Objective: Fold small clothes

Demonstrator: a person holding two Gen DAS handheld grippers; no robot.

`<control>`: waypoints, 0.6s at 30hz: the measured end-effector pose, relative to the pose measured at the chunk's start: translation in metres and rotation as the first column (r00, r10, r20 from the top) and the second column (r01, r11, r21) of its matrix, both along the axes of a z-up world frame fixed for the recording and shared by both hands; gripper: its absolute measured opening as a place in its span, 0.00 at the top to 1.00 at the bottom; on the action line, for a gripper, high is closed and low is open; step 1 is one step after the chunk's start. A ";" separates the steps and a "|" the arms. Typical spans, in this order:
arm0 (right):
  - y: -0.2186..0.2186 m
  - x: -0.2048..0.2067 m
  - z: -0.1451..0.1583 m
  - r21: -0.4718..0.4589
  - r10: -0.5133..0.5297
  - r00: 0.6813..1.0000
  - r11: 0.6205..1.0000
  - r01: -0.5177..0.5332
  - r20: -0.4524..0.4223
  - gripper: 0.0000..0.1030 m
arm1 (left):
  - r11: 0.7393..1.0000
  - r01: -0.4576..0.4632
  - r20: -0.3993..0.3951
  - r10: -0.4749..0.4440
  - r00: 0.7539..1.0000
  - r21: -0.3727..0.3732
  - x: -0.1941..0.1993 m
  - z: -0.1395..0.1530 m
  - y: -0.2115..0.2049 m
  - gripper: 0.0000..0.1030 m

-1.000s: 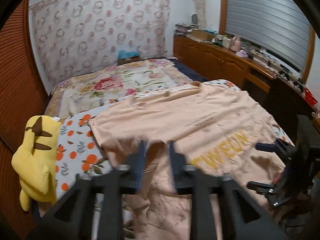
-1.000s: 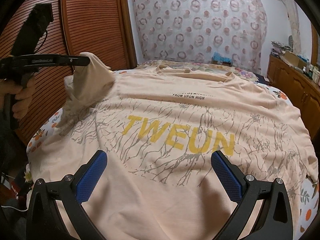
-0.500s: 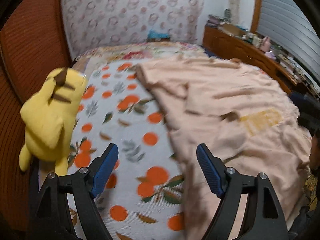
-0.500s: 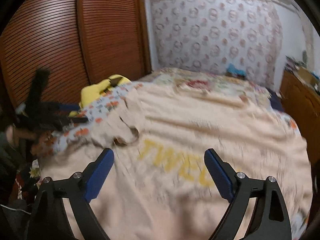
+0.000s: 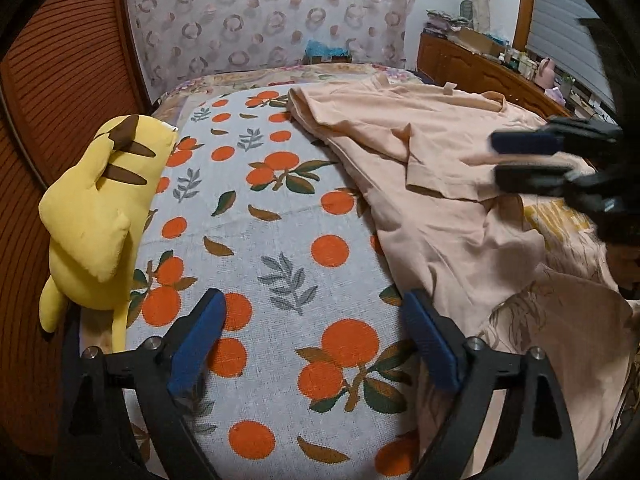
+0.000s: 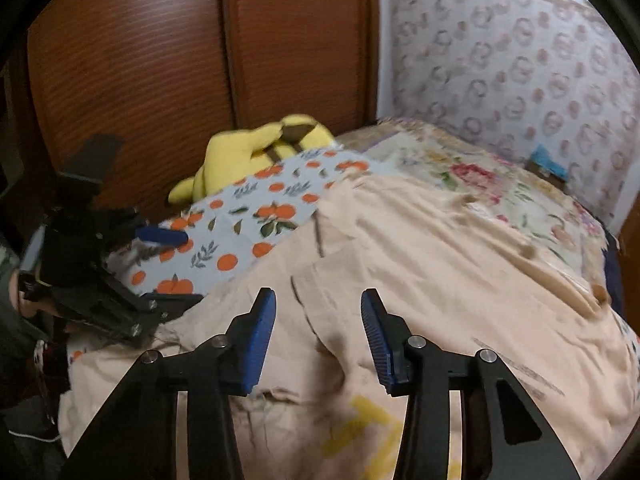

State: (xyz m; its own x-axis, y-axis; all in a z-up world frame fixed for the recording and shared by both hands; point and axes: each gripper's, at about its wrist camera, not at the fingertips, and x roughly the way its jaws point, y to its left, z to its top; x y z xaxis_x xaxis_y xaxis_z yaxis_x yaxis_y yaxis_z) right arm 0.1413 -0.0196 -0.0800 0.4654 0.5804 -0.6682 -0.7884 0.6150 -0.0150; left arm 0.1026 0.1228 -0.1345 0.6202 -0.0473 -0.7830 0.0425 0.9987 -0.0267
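Your left gripper [image 5: 312, 344] is spread wide over the orange-print blanket [image 5: 256, 240], holding nothing. Your right gripper [image 6: 318, 336] hangs parted above the peach T-shirt [image 6: 440, 280], empty. Shirt lies across the bed's right side, sleeve folded inward. Yellow plush [image 5: 96, 208] at left edge.

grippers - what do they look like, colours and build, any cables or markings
Both look alike. The left gripper and the right gripper have matte black angular frames with cut-out openings, silver screw heads at the joints and two fingers faced with ribbed blue pads. No cables or markings show on them.
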 end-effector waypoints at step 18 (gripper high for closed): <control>-0.028 0.027 0.016 0.043 -0.213 0.977 0.977 0.211 0.035 0.95 | 1.000 -0.001 0.000 0.001 1.000 0.000 0.000 0.000 0.000 0.11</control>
State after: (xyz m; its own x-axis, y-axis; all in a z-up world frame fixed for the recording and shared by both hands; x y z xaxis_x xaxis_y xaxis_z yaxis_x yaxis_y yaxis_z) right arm 0.1680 -0.0476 -0.0645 0.6057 0.4908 -0.6264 -0.6395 0.7687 -0.0161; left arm 0.1026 0.1229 -0.1346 0.6204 -0.0467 -0.7829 0.0411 0.9988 -0.0270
